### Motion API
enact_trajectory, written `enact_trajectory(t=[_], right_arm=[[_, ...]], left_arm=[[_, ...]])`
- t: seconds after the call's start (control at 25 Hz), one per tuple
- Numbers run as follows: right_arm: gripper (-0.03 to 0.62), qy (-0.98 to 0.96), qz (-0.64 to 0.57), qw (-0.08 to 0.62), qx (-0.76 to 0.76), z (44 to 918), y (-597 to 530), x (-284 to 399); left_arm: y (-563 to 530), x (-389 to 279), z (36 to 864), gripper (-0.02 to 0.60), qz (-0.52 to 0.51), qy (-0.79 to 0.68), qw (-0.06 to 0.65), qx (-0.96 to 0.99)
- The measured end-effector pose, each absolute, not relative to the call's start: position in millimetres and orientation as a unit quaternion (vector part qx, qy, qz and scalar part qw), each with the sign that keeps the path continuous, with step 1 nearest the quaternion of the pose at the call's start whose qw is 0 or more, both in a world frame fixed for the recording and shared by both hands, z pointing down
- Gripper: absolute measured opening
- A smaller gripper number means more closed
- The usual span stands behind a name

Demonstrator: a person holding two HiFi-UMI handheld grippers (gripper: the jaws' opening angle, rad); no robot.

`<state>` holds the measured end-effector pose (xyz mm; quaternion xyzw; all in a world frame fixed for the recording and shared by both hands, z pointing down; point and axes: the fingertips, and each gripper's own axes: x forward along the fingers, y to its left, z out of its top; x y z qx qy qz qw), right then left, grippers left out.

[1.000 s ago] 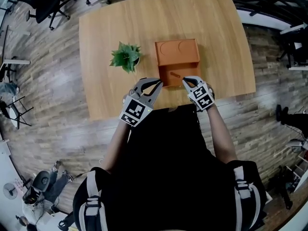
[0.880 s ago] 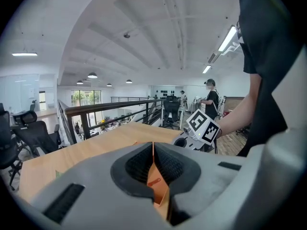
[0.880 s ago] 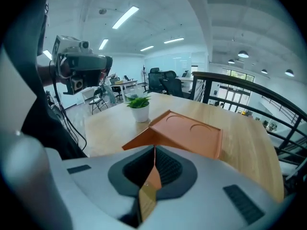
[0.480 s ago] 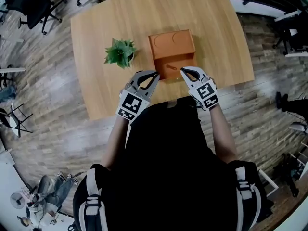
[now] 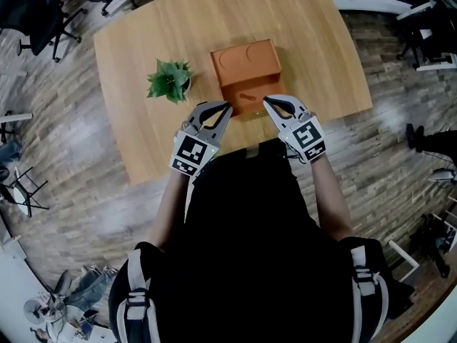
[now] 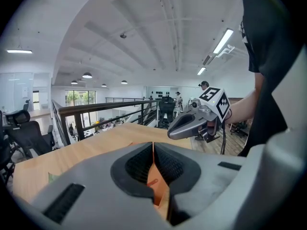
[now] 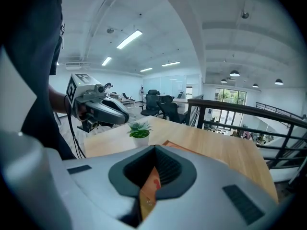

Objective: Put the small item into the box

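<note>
Orange is the colour of the box (image 5: pixel 246 63), which is sitting open near the middle of the wooden table (image 5: pixel 314 41). Its far half is showing two round hollows and its near half is forming a shallow tray. The small item (image 5: pixel 248 96), a slim reddish piece, is lying inside that tray, toward 6 o'clock from the box's centre and slightly askew.

At 9 o'clock from the box, just beside it, a green plant (image 5: pixel 170 81) is standing upright in a pale pot.

The left gripper (image 5: pixel 227 106) is pointing at the box's near left corner, at about 7 o'clock from the box's centre. Its jaws are pressing together at the tips and are gripping nothing. Through the slit below the tips, the left gripper view is showing the orange tray floor and the reddish item. Whether the tips are touching the box cannot be told.

The right gripper (image 5: pixel 266 100) is hovering at about 5 o'clock from the box's centre, over the near right corner. Its jaws are also closed tight and are carrying nothing; only the box's orange surface is showing through the gap behind the pads.

Both grippers are angling inward toward each other, with the tray lying between them.
</note>
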<state>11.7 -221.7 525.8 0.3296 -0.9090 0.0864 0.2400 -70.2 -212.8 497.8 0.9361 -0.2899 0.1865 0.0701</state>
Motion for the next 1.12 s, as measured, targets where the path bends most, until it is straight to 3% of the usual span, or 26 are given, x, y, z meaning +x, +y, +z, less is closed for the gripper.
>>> enact_trajectory(t=[1.12], right_arm=[[0.025,-0.907,0.083,0.245,0.332,520.4,-234.5,8.7]], left_arm=[[-231.0,-67.5,500.9,0.028,0.183,-0.281,0.064,0.940]])
